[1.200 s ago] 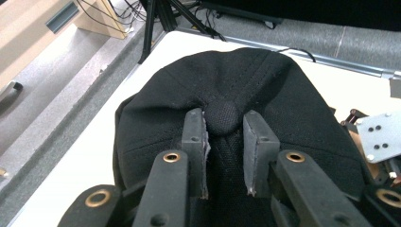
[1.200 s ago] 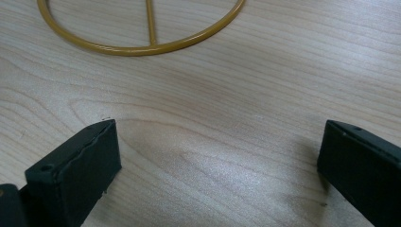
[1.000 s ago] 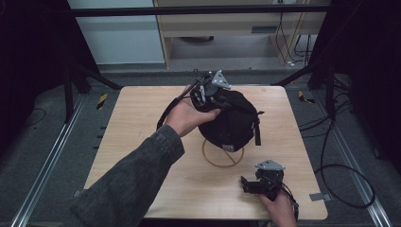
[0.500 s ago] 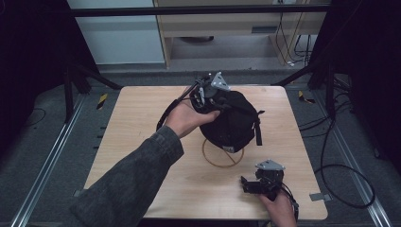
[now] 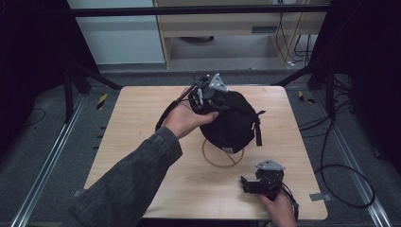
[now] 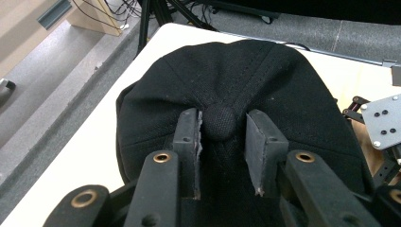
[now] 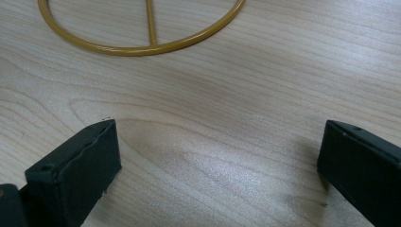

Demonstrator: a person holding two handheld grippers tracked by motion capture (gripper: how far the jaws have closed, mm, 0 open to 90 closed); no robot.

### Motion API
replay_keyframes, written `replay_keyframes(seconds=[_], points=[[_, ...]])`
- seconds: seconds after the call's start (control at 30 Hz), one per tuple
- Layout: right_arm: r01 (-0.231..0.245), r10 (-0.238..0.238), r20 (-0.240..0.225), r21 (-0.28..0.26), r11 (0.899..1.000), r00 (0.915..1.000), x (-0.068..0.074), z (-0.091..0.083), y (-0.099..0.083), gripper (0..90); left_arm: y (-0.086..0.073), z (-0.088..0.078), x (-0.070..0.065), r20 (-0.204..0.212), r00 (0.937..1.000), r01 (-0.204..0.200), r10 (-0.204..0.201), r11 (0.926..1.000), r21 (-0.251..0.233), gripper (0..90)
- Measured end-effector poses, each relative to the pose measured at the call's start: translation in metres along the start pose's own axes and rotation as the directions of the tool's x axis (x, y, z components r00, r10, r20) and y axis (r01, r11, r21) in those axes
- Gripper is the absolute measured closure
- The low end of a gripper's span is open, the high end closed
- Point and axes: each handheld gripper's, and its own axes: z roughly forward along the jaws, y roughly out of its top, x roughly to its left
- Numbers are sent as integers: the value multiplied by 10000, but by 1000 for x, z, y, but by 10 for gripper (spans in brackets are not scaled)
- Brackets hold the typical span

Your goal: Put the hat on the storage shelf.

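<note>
Left gripper view has my left gripper (image 6: 221,142) with its jaws on either side of the top button of the black cap (image 6: 265,85), pads touching the fabric there. From the high view the cap sits near the middle of the wooden table (image 5: 137,137), over a yellow wire ring (image 5: 222,161). My right gripper (image 7: 213,175) rests low on the table near its front right with jaws spread wide, holding nothing.

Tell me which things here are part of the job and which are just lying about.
In use:
- black fabric cap, its top button between the left tongs
- yellow wire ring stand under it

Lying about:
- right tongs, open above bare wooden table
- black cables on floor
</note>
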Motion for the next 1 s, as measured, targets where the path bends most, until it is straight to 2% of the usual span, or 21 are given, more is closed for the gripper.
replay_keyframes(seconds=[0.27,0.43,0.5,0.7,0.93,1.0], points=[[-49,49,40,20,10000,10000,1,0,0,3,-1,-2,-1,-287,9996,11,-15,9999,-138,556],[-51,51,41,24,10000,10000,1,0,0,3,0,-7,-2,-286,9990,330,-338,9990,-288,440],[-51,51,42,24,10000,10000,1,0,0,3,1,-9,-3,-400,9988,278,-292,9990,-336,395],[-64,64,28,33,10000,10000,1,0,0,3,2,-15,-7,-223,9994,257,-269,9983,-533,280],[-69,69,28,32,10000,10000,1,0,0,3,3,-20,-13,-230,9997,31,-44,9983,-580,204],[-68,68,28,32,10000,10000,1,0,0,3,4,-21,-16,-213,9998,-16,1,9974,-724,187]])
